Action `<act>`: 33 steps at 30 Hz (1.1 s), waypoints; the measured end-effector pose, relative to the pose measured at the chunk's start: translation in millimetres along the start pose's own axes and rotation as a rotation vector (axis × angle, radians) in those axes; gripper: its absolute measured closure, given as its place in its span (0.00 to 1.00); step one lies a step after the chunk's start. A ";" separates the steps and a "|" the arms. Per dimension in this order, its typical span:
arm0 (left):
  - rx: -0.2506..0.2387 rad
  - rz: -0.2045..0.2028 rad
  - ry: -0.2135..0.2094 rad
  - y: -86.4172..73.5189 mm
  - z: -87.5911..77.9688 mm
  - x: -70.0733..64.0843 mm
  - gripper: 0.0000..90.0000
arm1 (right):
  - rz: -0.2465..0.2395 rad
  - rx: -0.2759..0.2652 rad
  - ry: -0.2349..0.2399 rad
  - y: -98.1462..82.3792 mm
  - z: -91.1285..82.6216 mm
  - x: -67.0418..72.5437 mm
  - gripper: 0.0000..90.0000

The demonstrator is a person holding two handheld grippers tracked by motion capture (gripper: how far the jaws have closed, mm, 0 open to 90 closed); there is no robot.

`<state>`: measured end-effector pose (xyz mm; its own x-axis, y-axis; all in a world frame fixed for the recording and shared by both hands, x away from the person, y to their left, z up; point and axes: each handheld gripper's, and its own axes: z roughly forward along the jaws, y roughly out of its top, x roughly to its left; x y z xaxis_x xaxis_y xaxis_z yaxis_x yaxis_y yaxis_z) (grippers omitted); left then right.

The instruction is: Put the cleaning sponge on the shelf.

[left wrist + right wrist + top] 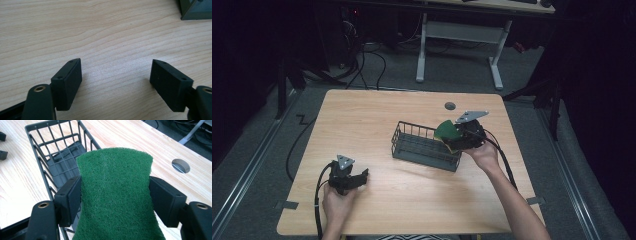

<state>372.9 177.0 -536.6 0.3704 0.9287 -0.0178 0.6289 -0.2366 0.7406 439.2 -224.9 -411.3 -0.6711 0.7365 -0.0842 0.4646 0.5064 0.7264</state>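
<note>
Wooden table (412,107): light grain, cable hole (450,105) far right. Wire basket (424,146): dark, right of centre. Right gripper (115,195): jaws clamped on green sponge (115,195), held over basket's right end. Left gripper (116,72): near left, jaws spread, nothing between them.

A round grey cable port (450,105) sits in the wooden table (362,115) near twelve o'clock. Beyond it stands a white-legged desk (459,31) — black floor cables (360,70) trail at eleven o'clock.
</note>
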 end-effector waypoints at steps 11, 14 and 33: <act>0.000 0.000 0.000 0.0 0.0 0.0 0.29 | -0.033 0.003 -0.023 3.7 3.5 4.1 0.34; 0.000 0.000 0.000 0.0 0.0 0.0 0.29 | -0.037 0.008 -0.020 5.0 5.7 5.4 0.34; 0.000 0.000 0.000 0.0 0.0 0.0 0.29 | -0.077 0.047 -0.008 4.0 13.4 10.5 0.32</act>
<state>372.9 177.0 -536.7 0.3705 0.9287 -0.0178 0.6289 -0.2367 0.7406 441.8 -209.1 -418.4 -0.7012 0.6983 -0.1439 0.4391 0.5819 0.6845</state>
